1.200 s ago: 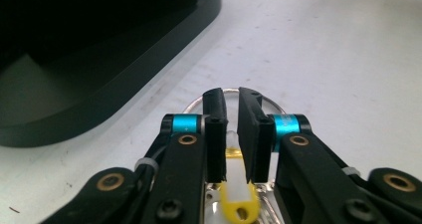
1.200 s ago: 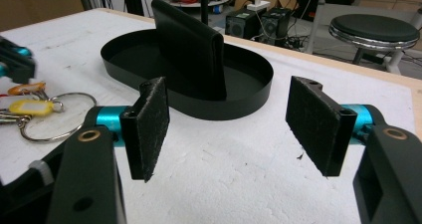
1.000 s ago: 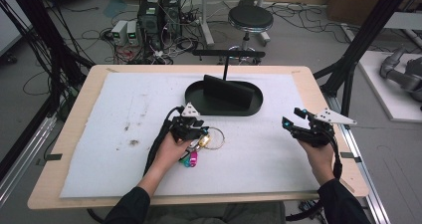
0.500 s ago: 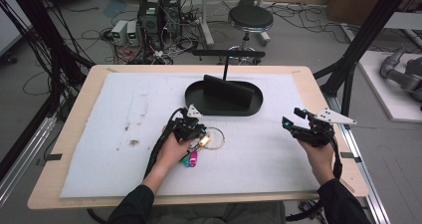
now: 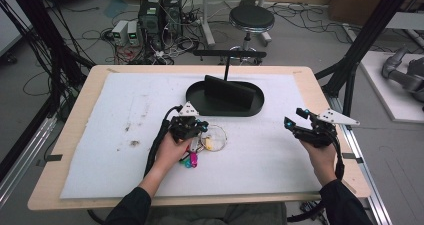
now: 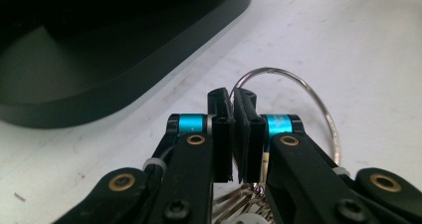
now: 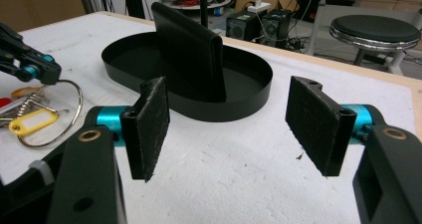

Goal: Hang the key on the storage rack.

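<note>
A thin wire key ring [image 5: 224, 133] lies on the white mat, with keys and pink, green and yellow tags [image 5: 190, 160] bunched at its near side. My left gripper [image 5: 202, 127] sits over the ring's left edge. In the left gripper view its jaws [image 6: 231, 97] are shut, with the wire of the key ring [image 6: 318, 99] pinched between the pads at the tips. My right gripper [image 5: 294, 116] hovers at the right of the mat. It [image 7: 231, 124] is open with nothing between its pads [image 7: 149, 124]. The right gripper view also shows the ring [image 7: 74, 109] and a yellow tag [image 7: 27, 122].
A black oval tray [image 5: 200, 107] lies just beyond the ring, with a black upright block [image 5: 227, 92] standing in it; the right gripper view has the tray [image 7: 249, 99] straight ahead. Past the table's far edge stand a stool [image 5: 251, 19] and electronics with cables.
The left hand has edged slightly toward the key ring, and its jaws now sit on the wire. The right hand has not moved.
</note>
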Tool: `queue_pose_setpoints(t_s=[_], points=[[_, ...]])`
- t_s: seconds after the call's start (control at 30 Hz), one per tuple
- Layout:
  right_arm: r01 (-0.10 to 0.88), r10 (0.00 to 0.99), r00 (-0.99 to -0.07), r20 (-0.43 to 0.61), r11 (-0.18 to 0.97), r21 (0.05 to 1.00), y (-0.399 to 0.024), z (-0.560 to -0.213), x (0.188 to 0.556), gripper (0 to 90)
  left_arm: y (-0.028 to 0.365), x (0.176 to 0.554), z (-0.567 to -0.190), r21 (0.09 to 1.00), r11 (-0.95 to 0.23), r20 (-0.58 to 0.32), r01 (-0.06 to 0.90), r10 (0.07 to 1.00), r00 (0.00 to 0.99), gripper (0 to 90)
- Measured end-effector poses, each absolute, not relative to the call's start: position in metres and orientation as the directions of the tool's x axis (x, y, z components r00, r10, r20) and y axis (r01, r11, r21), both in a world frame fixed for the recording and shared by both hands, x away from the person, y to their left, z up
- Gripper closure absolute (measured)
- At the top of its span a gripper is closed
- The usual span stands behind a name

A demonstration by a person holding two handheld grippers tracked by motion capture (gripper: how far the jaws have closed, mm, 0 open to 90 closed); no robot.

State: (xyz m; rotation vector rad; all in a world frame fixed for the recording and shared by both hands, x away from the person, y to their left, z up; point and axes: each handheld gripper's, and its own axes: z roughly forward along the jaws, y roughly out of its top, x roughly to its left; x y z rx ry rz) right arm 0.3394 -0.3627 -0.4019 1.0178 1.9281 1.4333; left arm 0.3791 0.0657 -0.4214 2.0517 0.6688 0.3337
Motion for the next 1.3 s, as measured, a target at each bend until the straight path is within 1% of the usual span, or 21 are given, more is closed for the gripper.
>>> queue_pose_setpoints(t_s=[0.2,0.23,0.27,0.43,0.67,0.83,0.93,1.0,1.23,1.3], points=[[0.250,0.814,-0.581,0.017,0.159,0.955,-0.362,-0.402,0.339,34.8,0.062,0.357,-0.407,0.865,-0.441,0.025,0.238,0.512,0.858,86.3],[0.249,0.814,-0.580,0.016,0.158,0.955,-0.362,-0.402,0.339,34.8,0.062,0.357,-0.407,0.865,-0.441,0.025,0.238,0.512,0.858,86.3],[0.249,0.815,-0.579,0.016,0.158,0.956,-0.362,-0.402,0.339,34.9,0.060,0.352,-0.404,0.874,-0.436,0.029,0.216,0.491,0.871,86.3],[0.244,0.815,-0.579,0.013,0.159,0.957,-0.361,-0.401,0.339,35.1,0.059,0.344,-0.401,0.884,-0.430,0.035,0.181,0.446,0.894,86.1],[0.243,0.815,-0.579,0.010,0.160,0.957,-0.361,-0.402,0.340,35.2,0.058,0.337,-0.402,0.887,-0.433,0.025,0.163,0.397,0.917,85.0],[0.239,0.816,-0.578,0.008,0.160,0.958,-0.361,-0.402,0.340,35.4,0.054,0.338,-0.407,0.864,-0.474,0.026,0.168,0.375,0.926,80.2],[0.238,0.815,-0.580,0.007,0.161,0.958,-0.361,-0.402,0.340,35.5,0.052,0.337,-0.408,0.861,-0.484,0.039,0.156,0.369,0.929,81.7],[0.237,0.815,-0.580,0.006,0.161,0.958,-0.361,-0.402,0.340,35.5,0.053,0.338,-0.408,0.858,-0.491,0.043,0.150,0.361,0.932,85.6],[0.239,0.816,-0.578,0.008,0.160,0.958,-0.361,-0.402,0.340,35.5,0.055,0.338,-0.404,0.871,-0.472,0.047,0.138,0.360,0.932,86.3],[0.237,0.816,-0.578,0.007,0.160,0.958,-0.362,-0.402,0.340,35.5,0.057,0.337,-0.400,0.884,-0.450,0.050,0.129,0.366,0.929,86.3]])
